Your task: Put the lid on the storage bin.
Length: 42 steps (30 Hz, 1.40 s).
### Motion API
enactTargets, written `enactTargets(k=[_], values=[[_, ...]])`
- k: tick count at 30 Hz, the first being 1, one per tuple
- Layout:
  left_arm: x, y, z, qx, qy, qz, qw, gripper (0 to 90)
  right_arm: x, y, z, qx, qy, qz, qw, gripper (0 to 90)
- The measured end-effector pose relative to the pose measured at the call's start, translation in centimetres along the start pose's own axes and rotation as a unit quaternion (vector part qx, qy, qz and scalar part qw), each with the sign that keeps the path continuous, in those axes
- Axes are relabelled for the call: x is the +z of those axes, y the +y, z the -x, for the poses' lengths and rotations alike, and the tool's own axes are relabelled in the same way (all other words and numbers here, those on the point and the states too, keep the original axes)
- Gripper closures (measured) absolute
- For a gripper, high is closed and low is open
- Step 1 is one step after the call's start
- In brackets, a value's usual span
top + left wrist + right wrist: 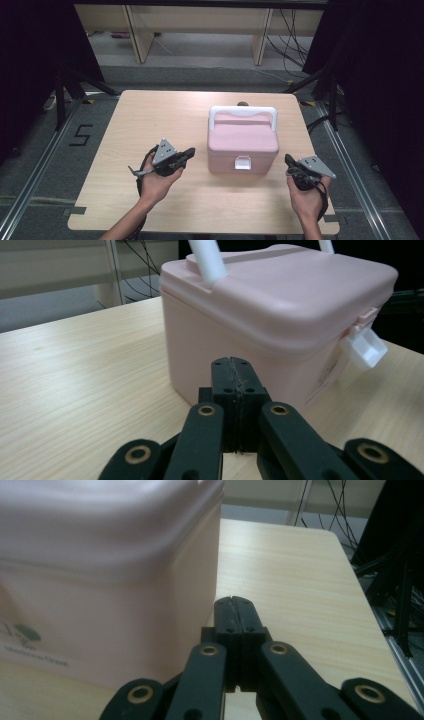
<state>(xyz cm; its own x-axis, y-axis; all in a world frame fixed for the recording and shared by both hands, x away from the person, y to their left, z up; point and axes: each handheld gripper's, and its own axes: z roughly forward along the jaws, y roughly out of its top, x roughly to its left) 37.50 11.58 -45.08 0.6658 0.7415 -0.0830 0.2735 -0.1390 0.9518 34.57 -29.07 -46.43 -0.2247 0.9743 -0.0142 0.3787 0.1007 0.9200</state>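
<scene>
Closed, empty jaws on both grippers flank the pink plastic lidded box with white handle at centre frame, left gripper, right gripper. Left gripper view: box upper right, white latch. Right gripper view: box upper left. Best approach: open jaws before touching the latch.
</scene>
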Motion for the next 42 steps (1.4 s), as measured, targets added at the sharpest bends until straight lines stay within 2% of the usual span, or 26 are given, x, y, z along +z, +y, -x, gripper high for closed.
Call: enactTargets(k=[1,2,4,5,6,7,10,11,12,14,16,17,18,20,23,24,26,27,29,31,32,33,37,40,41,42], values=[[-0.2,-0.1,-0.2,0.001,0.003,-0.001,1.0,89.3,-0.1,-0.3,-0.1,0.012,0.002,-0.008,0.9999,90.0],[-0.4,-0.3,-0.5,0.001,0.005,0.001,1.0,89.2,-0.2,-0.5,0.1,-0.001,0.0,-0.01,0.9999,90.0],[-0.9,-0.6,-1.0,-0.001,0.012,0.003,0.9999,88.6,-0.3,-1.1,0.0,0.022,0.0,-0.021,0.9995,90.0],[-1.2,-0.8,-1.3,-0.002,0.017,0.002,0.9998,88.2,-0.3,-1.3,0.1,0.022,0.001,-0.016,0.9996,90.0],[-1.5,-0.9,-1.6,-0.003,0.021,0.002,0.9998,87.6,-0.4,-1.6,0.5,0.006,0.0,-0.017,0.9998,90.0],[-1.7,-1.1,-1.9,-0.004,0.026,0.003,0.9997,87.0,-0.5,-1.8,0.4,0.026,0.003,-0.019,0.9995,90.0],[-2.5,-1.6,-2.7,-0.006,0.035,0.004,0.9993,85.8,-0.6,-2.6,1.2,0.013,-0.005,-0.02,0.9997,89.6],[-2.8,-1.8,-3.0,-0.006,0.04,0.002,0.9992,85.3,-0.7,-2.8,1.4,0.019,-0.001,-0.023,0.9996,89.3],[-3.0,-2.1,-3.3,-0.008,0.044,0.002,0.999,84.9,-1.0,-3.1,1.4,0.032,-0.011,-0.029,0.999,88.9],[-3.6,-2.6,-3.8,-0.012,0.052,0.0,0.9986,83.9,-1.2,-3.5,2.1,0.028,-0.015,-0.026,0.9992,87.4],[-4.1,-3.2,-4.4,-0.013,0.059,0.0,0.9982,82.8,-1.4,-3.9,2.4,0.045,-0.021,-0.024,0.9985,85.6],[-4.4,-3.5,-4.6,-0.014,0.064,-0.001,0.9978,82.2,-1.6,-4.0,3.0,0.024,-0.026,-0.032,0.9989,85.0],[-4.7,-3.8,-4.9,-0.014,0.07,-0.004,0.9975,81.4,-1.7,-4.2,3.2,0.029,-0.028,-0.028,0.9988,84.2],[-5.3,-4.5,-5.5,-0.022,0.079,-0.004,0.9966,79.2,-2.0,-4.5,3.4,0.048,-0.035,-0.03,0.9978,81.7],[-6.2,-5.7,-6.4,-0.025,0.1,-0.009,0.9946,74.4,-2.2,-5.0,4.3,0.034,-0.041,-0.026,0.9982,78.5],[-6.5,-6.1,-6.7,-0.027,0.107,-0.011,0.9938,72.4,-2.4,-5.1,4.2,0.051,-0.044,-0.036,0.9971,77.0],[-7.0,-7.0,-7.3,-0.04,0.114,-0.009,0.9926,69.0,-2.4,-5.5,4.8,0.041,-0.047,-0.025,0.9978,74.0],[-7.2,-7.5,-7.6,-0.047,0.118,-0.004,0.9919,67.5,-2.6,-5.6,4.8,0.047,-0.055,-0.031,0.9969,72.9],[-7.7,-8.2,-8.1,-0.054,0.133,-0.001,0.9897,63.5,-2.6,-5.9,4.9,0.052,-0.057,-0.02,0.9968,70.7],[-8.1,-8.7,-8.7,-0.063,0.142,0.002,0.9878,59.2,-2.6,-6.0,5.2,0.044,-0.058,-0.016,0.9972,68.4],[-8.3,-9.0,-8.9,-0.066,0.145,0.004,0.9873,57.1,-2.7,-6.0,5.1,0.049,-0.053,-0.02,0.9972,67.3],[-8.5,-9.1,-9.0,-0.07,0.151,0.004,0.9861,55.5,-2.6,-6.1,4.9,0.054,-0.061,-0.013,0.9966,66.5],[-8.8,-9.4,-9.3,-0.079,0.159,0.016,0.984,49.5,-2.6,-6.0,5.1,0.045,-0.062,-0.012,0.997,63.2],[-8.9,-9.6,-9.3,-0.081,0.162,0.021,0.9833,46.1,-2.8,-6.1,4.8,0.072,-0.061,-0.009,0.9955,61.3],[-8.8,-9.6,-9.3,-0.082,0.162,0.022,0.9831,45.6,-2.7,-6.2,5.0,0.059,-0.061,0.001,0.9964,60.7],[-8.8,-9.5,-9.3,-0.083,0.161,0.024,0.9832,45.1,-2.6,-6.2,5.0,0.06,-0.057,0.006,0.9965,60.4]])
